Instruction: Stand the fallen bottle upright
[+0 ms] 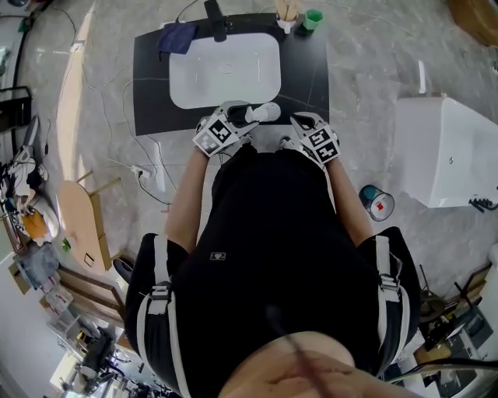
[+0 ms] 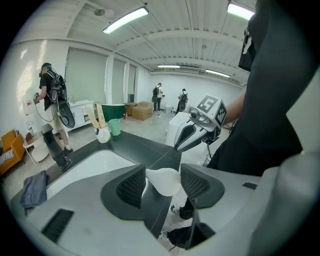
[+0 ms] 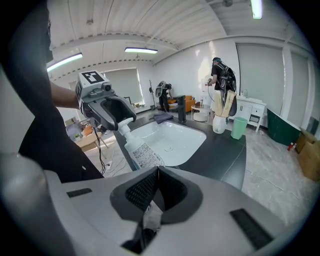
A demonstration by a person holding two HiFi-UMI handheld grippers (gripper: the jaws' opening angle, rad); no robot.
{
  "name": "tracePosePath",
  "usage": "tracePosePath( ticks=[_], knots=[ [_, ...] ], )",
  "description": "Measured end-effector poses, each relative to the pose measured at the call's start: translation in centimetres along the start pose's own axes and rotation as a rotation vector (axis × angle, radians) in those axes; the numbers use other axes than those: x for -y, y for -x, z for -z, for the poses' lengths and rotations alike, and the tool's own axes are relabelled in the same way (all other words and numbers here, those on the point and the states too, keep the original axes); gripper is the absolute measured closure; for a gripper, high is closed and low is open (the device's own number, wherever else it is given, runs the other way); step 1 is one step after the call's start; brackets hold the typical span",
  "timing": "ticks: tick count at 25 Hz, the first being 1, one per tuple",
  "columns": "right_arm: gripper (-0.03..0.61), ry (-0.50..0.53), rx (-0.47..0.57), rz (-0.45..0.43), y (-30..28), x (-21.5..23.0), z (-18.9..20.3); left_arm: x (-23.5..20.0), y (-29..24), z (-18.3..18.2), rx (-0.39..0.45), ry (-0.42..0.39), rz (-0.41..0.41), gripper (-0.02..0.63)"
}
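Black counter (image 1: 148, 78) with a white sink (image 1: 194, 85) fills the upper centre of the head view; the bottle is held at its near edge.
Left gripper (image 2: 163, 171) has its 2 jaws clamped wide on the top end of the white bottle (image 3: 141, 153). In the right gripper view that bottle slants from the upper left down toward the centre, label showing. Its lower end is hidden behind the right gripper (image 3: 156, 172), whose jaws are pressed together at the tips. In the head view both grippers sit side by side just below the sink, the bottle poking rightward from the left one. Green cup (image 1: 312, 19) and white holder (image 1: 288, 17) stand at the counter's top right corner, a blue cloth (image 1: 177, 36) at its top left.
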State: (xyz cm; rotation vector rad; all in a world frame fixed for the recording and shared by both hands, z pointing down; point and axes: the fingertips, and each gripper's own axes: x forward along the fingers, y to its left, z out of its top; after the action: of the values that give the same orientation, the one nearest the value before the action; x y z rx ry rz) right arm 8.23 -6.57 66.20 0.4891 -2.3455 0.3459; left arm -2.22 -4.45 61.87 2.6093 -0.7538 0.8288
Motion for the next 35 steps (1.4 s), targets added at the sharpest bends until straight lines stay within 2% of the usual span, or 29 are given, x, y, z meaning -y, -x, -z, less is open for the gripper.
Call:
tracePosePath(
  ticks=[3,8,14,25,29,32,35],
  knots=[
    [0.518,0.001,-0.024,0.001,0.6,0.5,0.6,0.3,-0.6,-1.0,0.017,0.005,0.002,0.388],
    [0.518,-0.001,-0.001,-0.007,0.9,1.4,1.2,0.7,-1.6,-2.5,0.041,0.029,-0.002,0.39],
    [0.518,-0.067,0.034,-0.016,1.6,2.7,1.4,1.1,-2.7,-4.0,0.052,0.03,-0.013,0.393],
    [0.518,-0.06,0.031,-0.031,2.5,4.2,2.8,1.4,-4.6,-5.5,0.067,0.047,-0.033,0.394],
    [0.518,-0.058,0.027,-0.038,2.8,4.7,3.3,1.1,-5.9,-5.7,0.127,0.013,-0.042,0.396],
    [0.518,-0.056,0.025,-0.041,2.9,5.1,3.5,1.7,-5.7,-6.5,0.093,0.061,-0.043,0.397],
    [0.518,-0.054,0.029,-0.045,3.1,5.4,3.4,1.7,-6.1,-6.8,0.099,0.071,-0.048,0.397]
  ],
)
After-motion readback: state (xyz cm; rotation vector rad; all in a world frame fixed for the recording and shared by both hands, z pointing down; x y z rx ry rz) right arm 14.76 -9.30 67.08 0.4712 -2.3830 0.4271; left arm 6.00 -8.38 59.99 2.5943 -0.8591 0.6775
